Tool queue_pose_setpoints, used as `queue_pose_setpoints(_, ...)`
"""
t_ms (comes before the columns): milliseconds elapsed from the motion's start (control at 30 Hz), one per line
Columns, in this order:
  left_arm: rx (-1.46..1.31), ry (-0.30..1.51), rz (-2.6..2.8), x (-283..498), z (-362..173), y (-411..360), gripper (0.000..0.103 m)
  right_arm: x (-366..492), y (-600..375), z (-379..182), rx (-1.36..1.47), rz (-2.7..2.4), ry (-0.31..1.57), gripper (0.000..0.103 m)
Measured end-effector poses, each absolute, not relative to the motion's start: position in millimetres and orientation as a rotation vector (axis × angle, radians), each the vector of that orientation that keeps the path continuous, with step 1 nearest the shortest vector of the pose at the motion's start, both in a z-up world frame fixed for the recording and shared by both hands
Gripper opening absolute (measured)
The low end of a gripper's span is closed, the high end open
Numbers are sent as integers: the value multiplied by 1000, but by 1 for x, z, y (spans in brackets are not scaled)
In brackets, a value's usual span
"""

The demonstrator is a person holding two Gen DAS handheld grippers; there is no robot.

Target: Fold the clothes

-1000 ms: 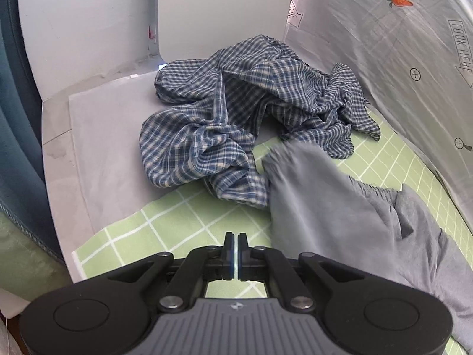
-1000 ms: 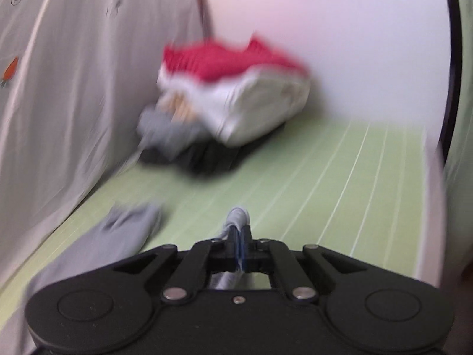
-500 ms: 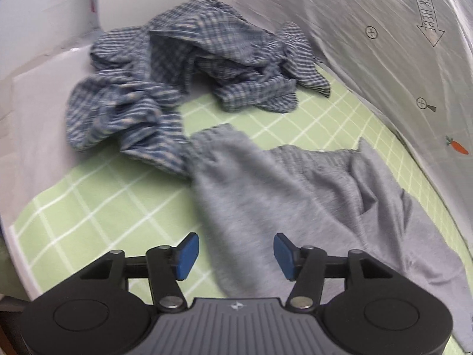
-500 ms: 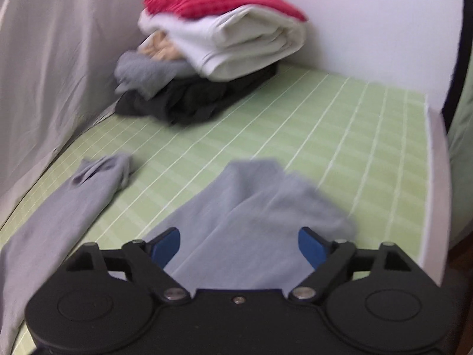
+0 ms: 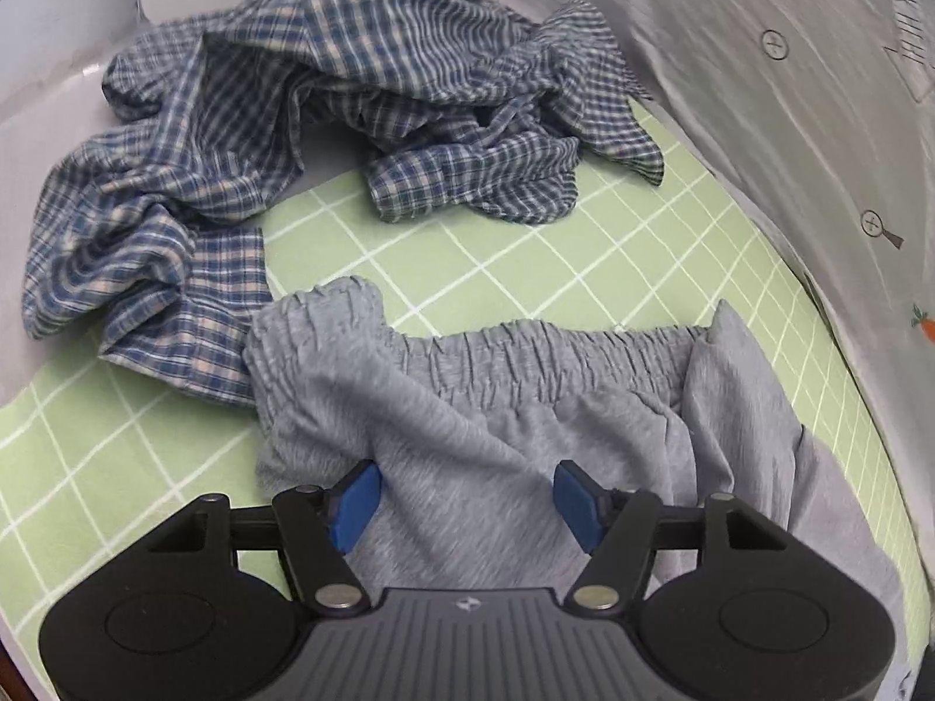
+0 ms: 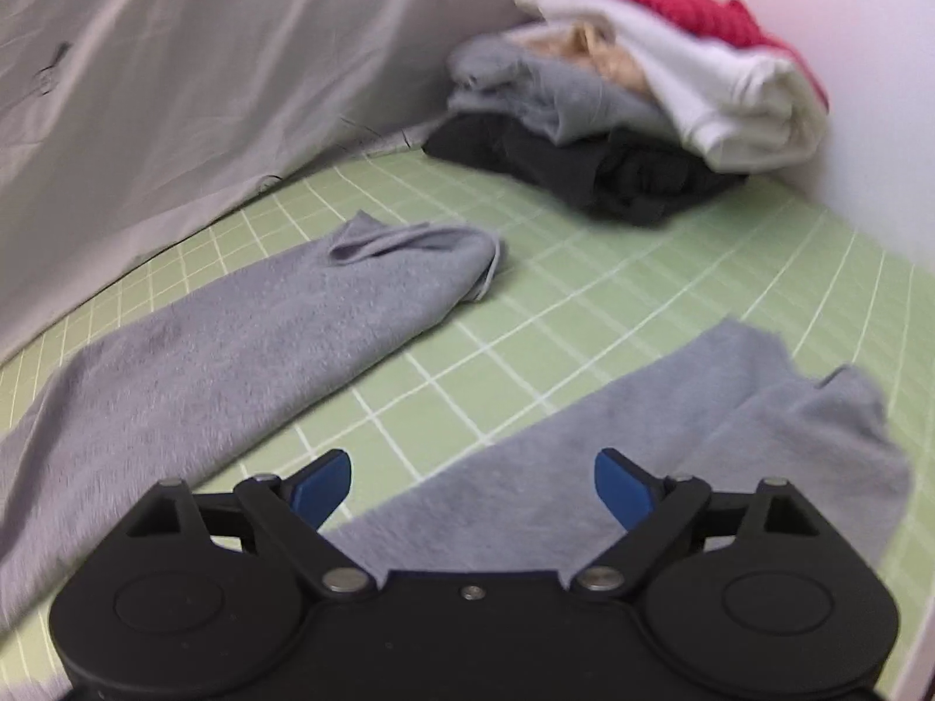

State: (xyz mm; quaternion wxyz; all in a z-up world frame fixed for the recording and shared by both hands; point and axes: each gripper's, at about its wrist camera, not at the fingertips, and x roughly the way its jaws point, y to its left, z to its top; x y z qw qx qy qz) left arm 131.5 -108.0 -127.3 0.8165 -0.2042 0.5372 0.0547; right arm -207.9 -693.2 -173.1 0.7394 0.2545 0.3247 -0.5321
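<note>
Grey jersey trousers (image 5: pixel 526 420) lie spread on your green checked worktop (image 5: pixel 146 467), legs (image 6: pixel 263 339) splayed apart; your left tool (image 5: pixel 467 496) and right tool (image 6: pixel 473 485) both gape wide, holding nothing, poised over waistband and leg ends for folding

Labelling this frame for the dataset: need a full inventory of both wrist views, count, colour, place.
grey pants: 1, grey, spread on the mat, waistband in the left wrist view, two legs in the right wrist view
plaid garment: 1, blue and white check, crumpled at the far end of the mat beyond the waistband
folded stack: 1 pile, red, white, beige, grey and black layers, far corner by the wall
grid mat: 1, light green with white lines, under everything
backdrop sheet: 1, pale grey, along the mat's edge
left gripper: 1, black with blue pads, open over the pants
right gripper: 1, black with blue pads, open over the near leg
</note>
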Motion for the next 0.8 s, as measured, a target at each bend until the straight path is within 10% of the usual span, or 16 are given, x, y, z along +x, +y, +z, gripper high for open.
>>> queue_pose_setpoints(167, -369, 1168, 122, 141, -132, -112, 65, -209, -714, -187, 640, -1239, 720, 85)
queue_pose_setpoints(533, -189, 1170, 127, 147, -135, -134, 16, -227, -745, -200, 731, -1330, 679, 4)
queue_pose_setpoints(800, -197, 1165, 130, 167, -138, -149, 8, -201, -780, -202, 737, -1260, 660, 0)
